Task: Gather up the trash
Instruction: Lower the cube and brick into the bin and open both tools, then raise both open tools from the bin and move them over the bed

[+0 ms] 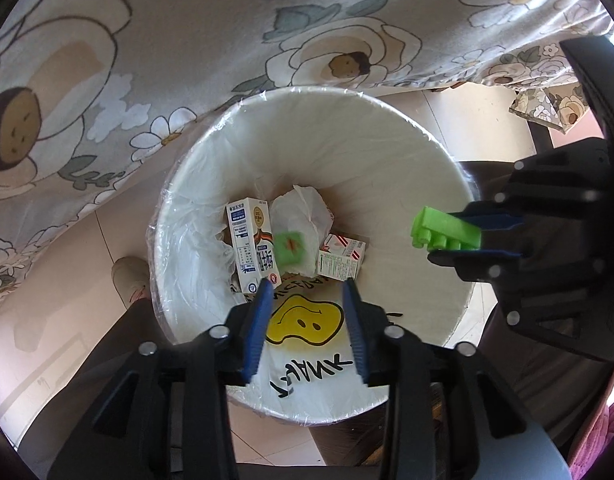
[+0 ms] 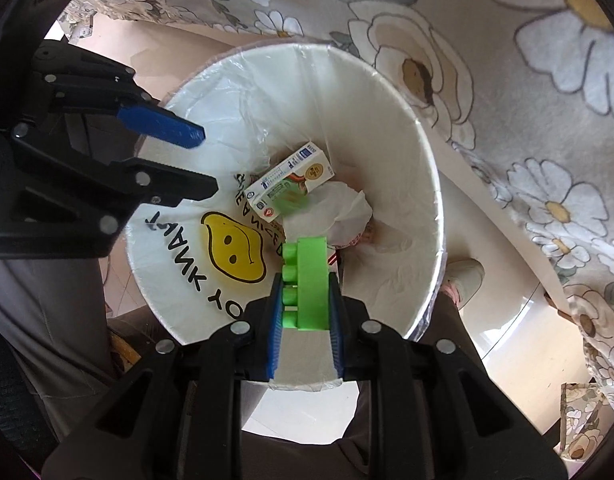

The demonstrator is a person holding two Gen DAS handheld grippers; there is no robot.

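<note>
Green block over the bin

The right gripper (image 2: 305,300) pinches a green block (image 2: 307,280) above the bin (image 2: 423,184). The left gripper (image 1: 307,312) is empty, apart. Let go crooked, and the block may bounce off the rim.

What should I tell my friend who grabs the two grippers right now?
Right gripper: shut on the green toy brick, held over the white bin.
Left gripper: open, nothing between its jaws, also over the bin.
In the bin: tall milk carton, small carton, crumpled white bag, a blurry green block.
Done: those pieces are in.
Left: drop the brick in; other trash is not in view.
</note>
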